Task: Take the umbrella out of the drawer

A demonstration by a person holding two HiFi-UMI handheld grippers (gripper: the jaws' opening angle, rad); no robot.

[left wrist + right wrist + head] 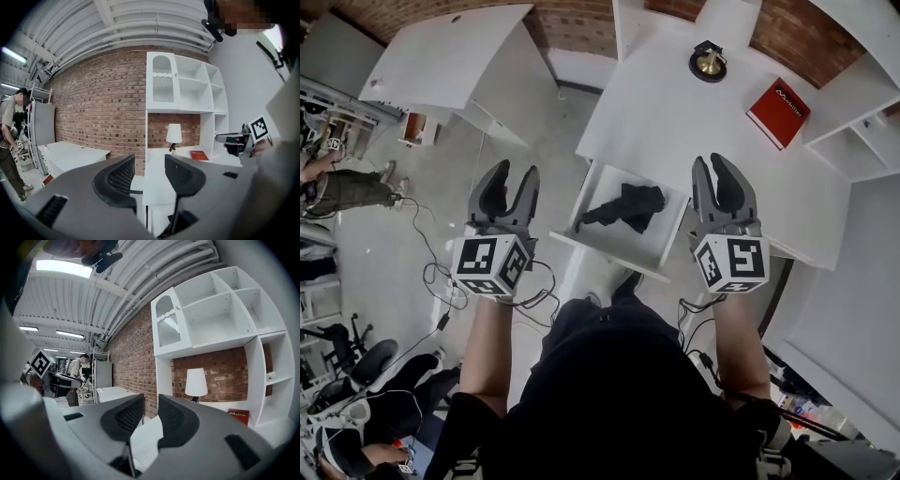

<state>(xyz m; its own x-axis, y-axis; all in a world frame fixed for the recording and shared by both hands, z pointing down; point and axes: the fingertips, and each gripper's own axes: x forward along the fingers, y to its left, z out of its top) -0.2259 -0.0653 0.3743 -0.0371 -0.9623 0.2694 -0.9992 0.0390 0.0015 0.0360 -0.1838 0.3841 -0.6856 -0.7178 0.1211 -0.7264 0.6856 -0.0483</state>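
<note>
Head view: left hand-held gripper (516,172) and right hand-held gripper (712,161) both parted, empty, clear of umbrella (628,206)

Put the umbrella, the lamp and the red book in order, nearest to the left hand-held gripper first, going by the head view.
1. Umbrella, in the open drawer, right of the left hand-held gripper.
2. Lamp, at the back of the desk.
3. Red book, farther right on the desk.
</note>
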